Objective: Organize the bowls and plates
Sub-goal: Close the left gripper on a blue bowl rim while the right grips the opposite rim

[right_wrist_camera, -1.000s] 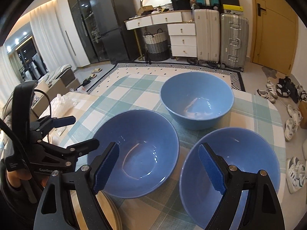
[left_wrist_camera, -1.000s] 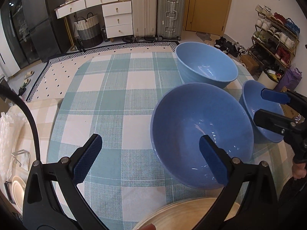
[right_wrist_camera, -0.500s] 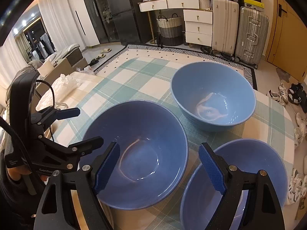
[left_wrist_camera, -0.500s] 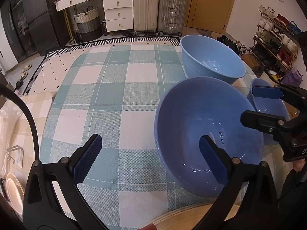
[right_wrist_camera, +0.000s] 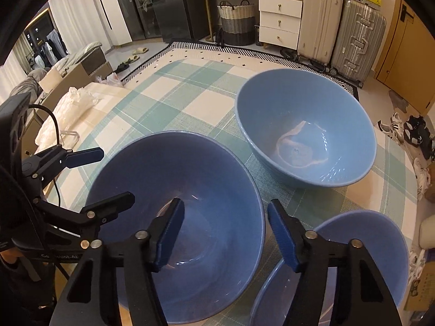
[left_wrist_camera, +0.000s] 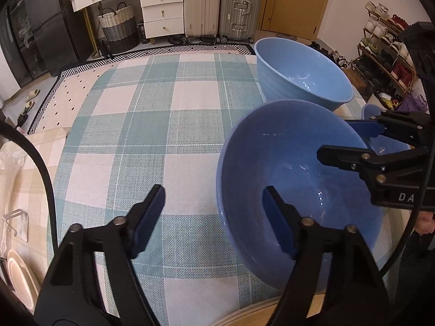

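at the lower left edge of the left wrist view a pale plate [left_wrist_camera: 20, 279] stands apart from everything else, off the checked cloth, with no stack begun on or beside it. moving right, the checked bench [left_wrist_camera: 152, 125] is bare across the middle of the frame. the left tongs [left_wrist_camera: 213, 217] sit at lower centre, half open, their jaws having just been closing, with the left edge of the near bowl [left_wrist_camera: 285, 190] between them; the right finger is inside the bowl and the left one outside, but the pads do not yet appear to press on the rim. in the right wrist view the right tongs [right_wrist_camera: 225, 231] at lower centre straddle the opposite, right-hand edge of that same near bowl [right_wrist_camera: 190, 217], also part closed and just narrowing, again with no clear contact. further right, the far bowl [right_wrist_camera: 304, 127] sits alone in the upper right, and a third bowl [right_wrist_camera: 361, 252] sits at the lower right, just beside the near one. judging by this, the sorting has barely started: all three bowls lie separate, none nested, and the first lift is only being set up; stacking the bowls and gathering the plate remain.
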The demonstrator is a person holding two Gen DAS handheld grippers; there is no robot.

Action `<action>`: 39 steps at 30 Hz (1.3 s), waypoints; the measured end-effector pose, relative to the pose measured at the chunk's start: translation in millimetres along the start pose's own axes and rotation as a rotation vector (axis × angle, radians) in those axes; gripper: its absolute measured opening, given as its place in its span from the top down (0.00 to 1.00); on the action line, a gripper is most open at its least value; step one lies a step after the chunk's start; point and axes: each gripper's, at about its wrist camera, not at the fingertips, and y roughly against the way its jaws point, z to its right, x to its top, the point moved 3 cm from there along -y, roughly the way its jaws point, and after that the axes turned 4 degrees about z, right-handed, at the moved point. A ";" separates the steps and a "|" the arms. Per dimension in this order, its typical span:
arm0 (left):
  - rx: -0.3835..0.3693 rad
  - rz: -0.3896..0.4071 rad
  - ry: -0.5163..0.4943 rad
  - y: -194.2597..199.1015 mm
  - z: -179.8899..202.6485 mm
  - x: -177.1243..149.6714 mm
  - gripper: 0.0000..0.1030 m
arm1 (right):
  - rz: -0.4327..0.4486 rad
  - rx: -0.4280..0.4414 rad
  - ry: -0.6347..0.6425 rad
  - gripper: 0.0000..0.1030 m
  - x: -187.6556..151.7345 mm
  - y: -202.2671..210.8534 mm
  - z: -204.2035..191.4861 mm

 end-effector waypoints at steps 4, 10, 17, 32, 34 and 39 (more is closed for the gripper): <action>-0.004 -0.019 -0.010 -5.4 1.6 -0.9 0.57 | -0.020 -0.039 0.011 0.56 -1.0 -7.8 0.8; -0.015 -0.043 -0.015 -12.7 4.7 -4.8 0.92 | -0.030 -0.071 0.031 0.76 -1.3 -11.4 -1.1; -0.023 -0.041 -0.026 -14.1 5.3 -9.5 0.95 | -0.033 -0.075 0.036 0.83 -3.6 -10.5 0.2; -0.031 -0.053 -0.057 -12.0 5.6 -20.6 0.95 | -0.056 -0.055 0.036 0.85 -11.4 -14.6 -3.6; -0.031 -0.056 -0.056 -11.0 4.9 -21.9 0.95 | -0.057 -0.054 0.034 0.86 -12.1 -13.8 -3.6; -0.029 -0.036 -0.055 -0.2 5.1 -22.0 0.95 | -0.033 -0.031 0.014 0.88 -12.1 -3.5 -4.6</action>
